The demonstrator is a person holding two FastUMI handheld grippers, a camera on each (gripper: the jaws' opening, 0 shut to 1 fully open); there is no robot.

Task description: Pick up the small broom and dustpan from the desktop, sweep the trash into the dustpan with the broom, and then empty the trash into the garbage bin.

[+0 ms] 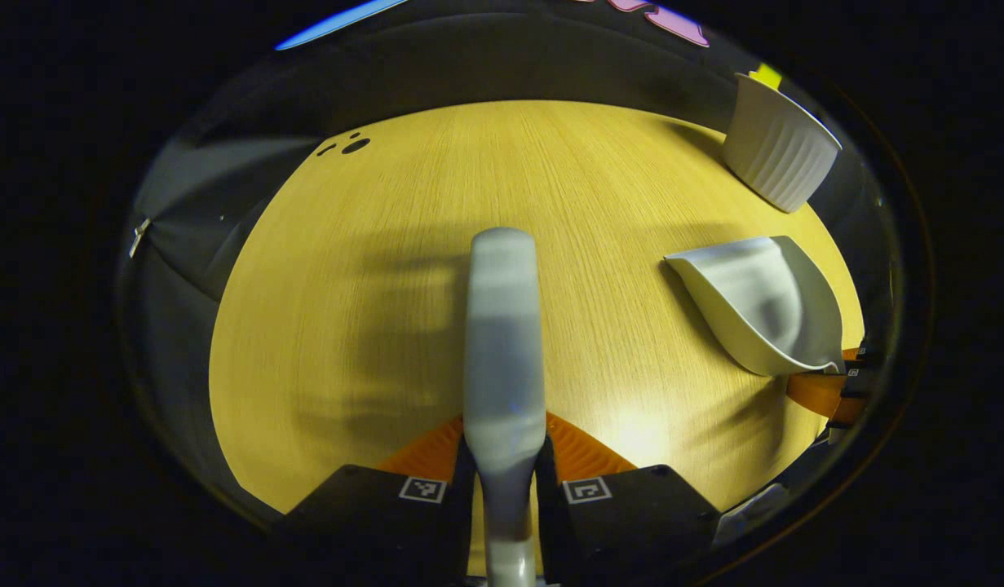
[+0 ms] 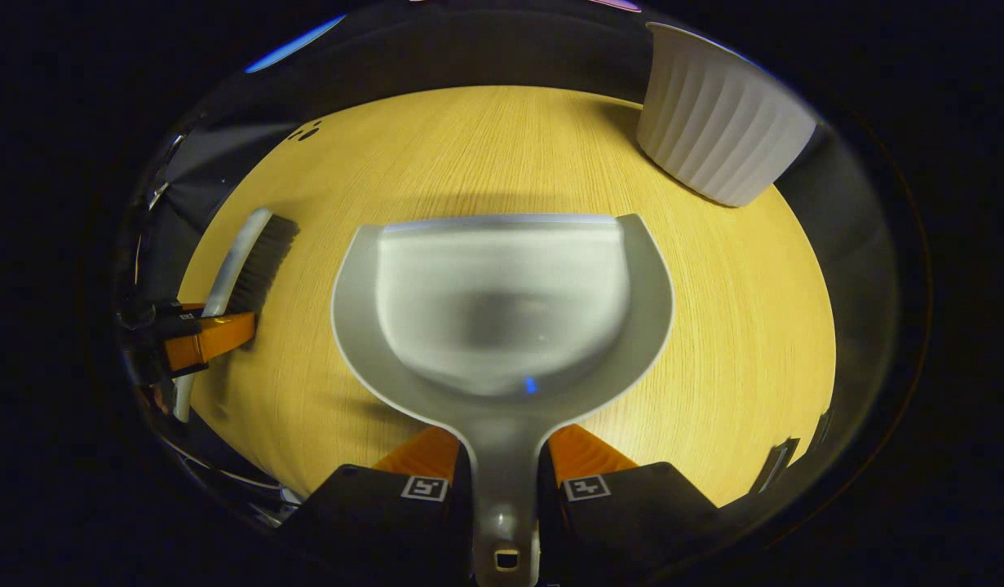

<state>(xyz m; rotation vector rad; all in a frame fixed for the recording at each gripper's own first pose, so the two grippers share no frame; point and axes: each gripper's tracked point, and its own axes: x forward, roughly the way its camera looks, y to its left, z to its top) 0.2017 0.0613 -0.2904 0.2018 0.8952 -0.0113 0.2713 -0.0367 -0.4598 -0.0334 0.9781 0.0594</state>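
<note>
My left gripper [image 1: 504, 456] is shut on the grey handle of the small broom [image 1: 503, 342], which points forward over the wooden desktop [image 1: 347, 326]. My right gripper [image 2: 503, 461] is shut on the handle of the grey dustpan [image 2: 502, 302], whose pan looks empty and is held above the desktop [image 2: 754, 326]. In the right gripper view the broom [image 2: 253, 257] shows its dark bristles at the left, held by the left gripper [image 2: 196, 338]. In the left gripper view the dustpan [image 1: 762, 306] sits to the right, with the right gripper [image 1: 832, 391] behind it. No trash is visible on the desktop.
A white ribbed garbage bin [image 2: 718, 122] stands at the far right of the desktop, and the left gripper view also has this bin [image 1: 779, 147]. Dark holes [image 1: 351, 145] mark the desktop's far left. The black booth wall rises behind the desktop's far edge.
</note>
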